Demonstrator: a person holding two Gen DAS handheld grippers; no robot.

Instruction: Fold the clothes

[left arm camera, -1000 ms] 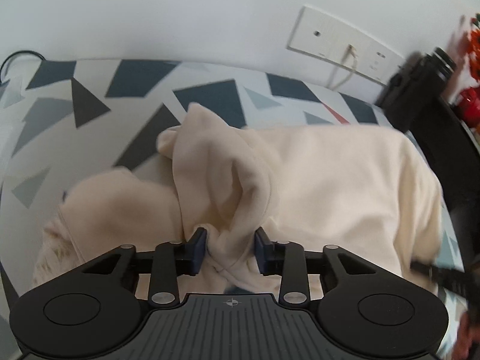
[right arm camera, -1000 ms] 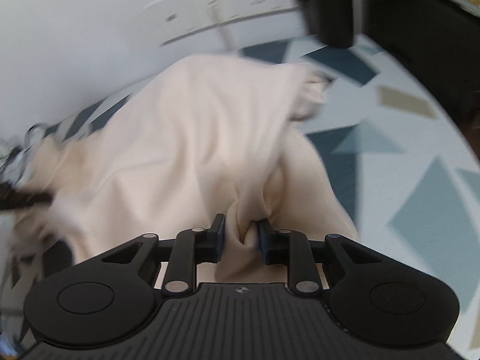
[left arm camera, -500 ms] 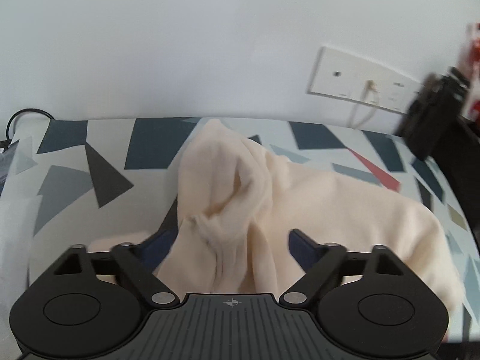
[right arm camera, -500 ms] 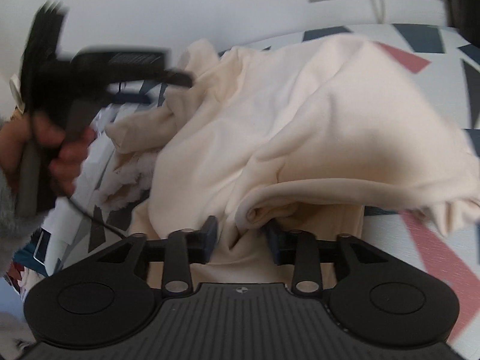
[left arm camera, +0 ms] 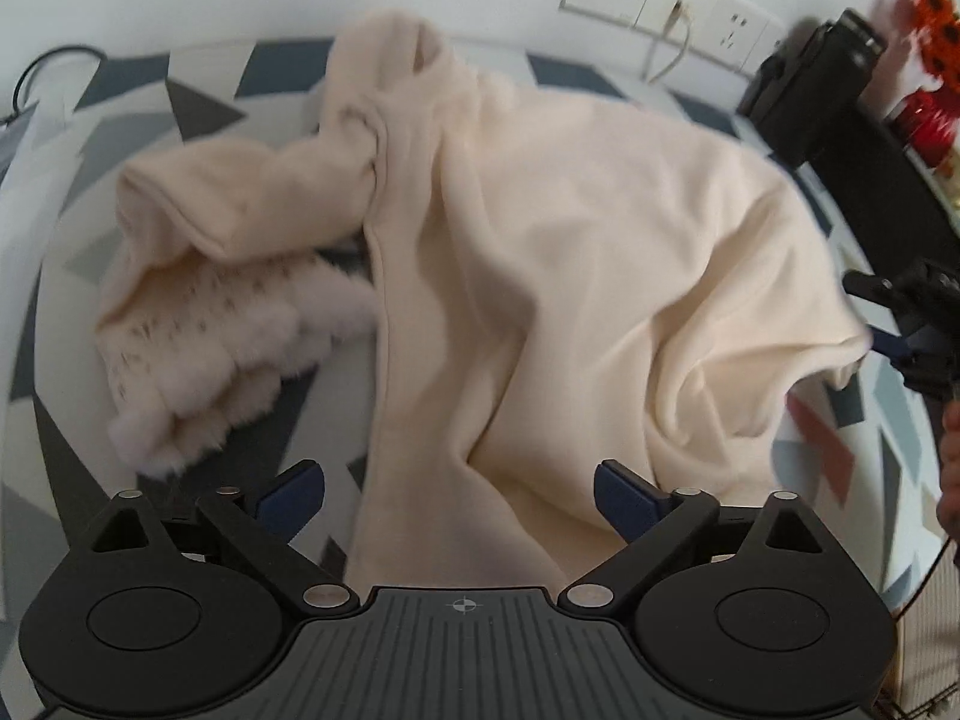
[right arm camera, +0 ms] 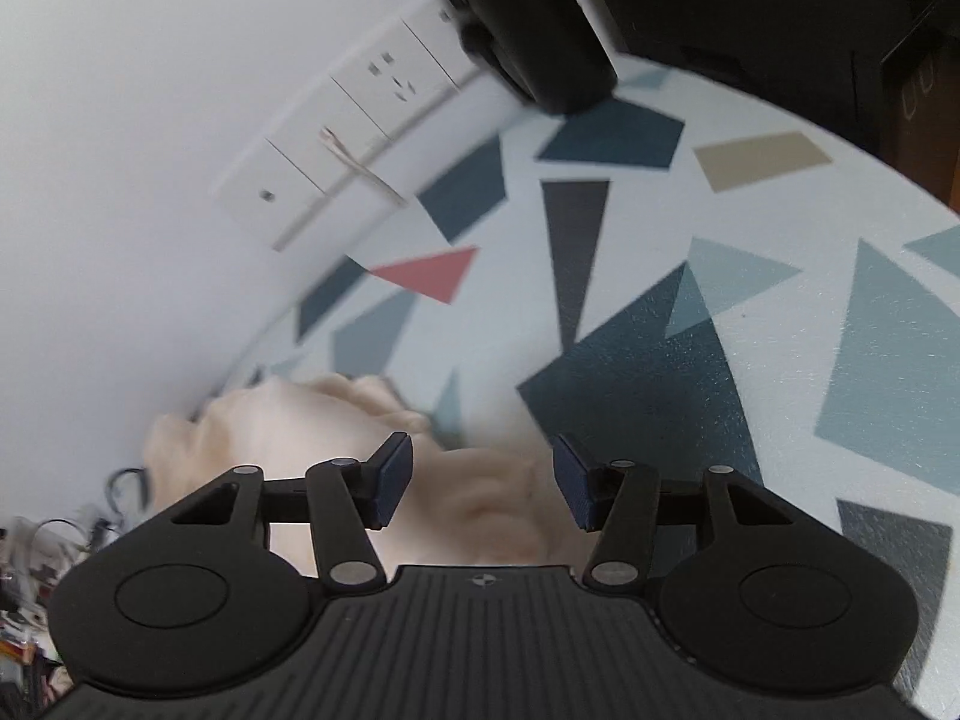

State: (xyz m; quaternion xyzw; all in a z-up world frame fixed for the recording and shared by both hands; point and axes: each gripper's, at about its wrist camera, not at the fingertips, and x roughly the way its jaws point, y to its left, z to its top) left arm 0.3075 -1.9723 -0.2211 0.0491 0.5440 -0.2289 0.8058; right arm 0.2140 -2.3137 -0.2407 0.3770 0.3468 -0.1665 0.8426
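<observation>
A cream sweatshirt point(left arm camera: 570, 252) lies crumpled on the patterned tablecloth point(left arm camera: 198, 108), one sleeve point(left arm camera: 252, 198) flung to the left over a fluffy pale pink garment point(left arm camera: 240, 354). My left gripper point(left arm camera: 459, 495) hangs over its near hem, jaws wide and closing, with cloth between the blue pads but neither pad pressing on it. At the right edge of the left wrist view, my right gripper point(left arm camera: 912, 324) sits beside the sweatshirt's right side. In the right wrist view, my right gripper point(right arm camera: 483, 480) has its jaws opening over loose cream fabric point(right arm camera: 288, 438), gripping nothing.
Wall sockets point(left arm camera: 666, 6) with a plugged cable sit behind the table. A black device point(left arm camera: 810, 96) and red flowers point(left arm camera: 936, 18) stand at the back right. A dark cable point(left arm camera: 42, 72) loops at the far left. A hand point(left arm camera: 951, 462) shows at the right edge.
Both grippers have let go of the cream sweatshirt and opened. The garment has dropped and spread on the table. The right wrist view has rolled and swung toward the table's patterned right side.
</observation>
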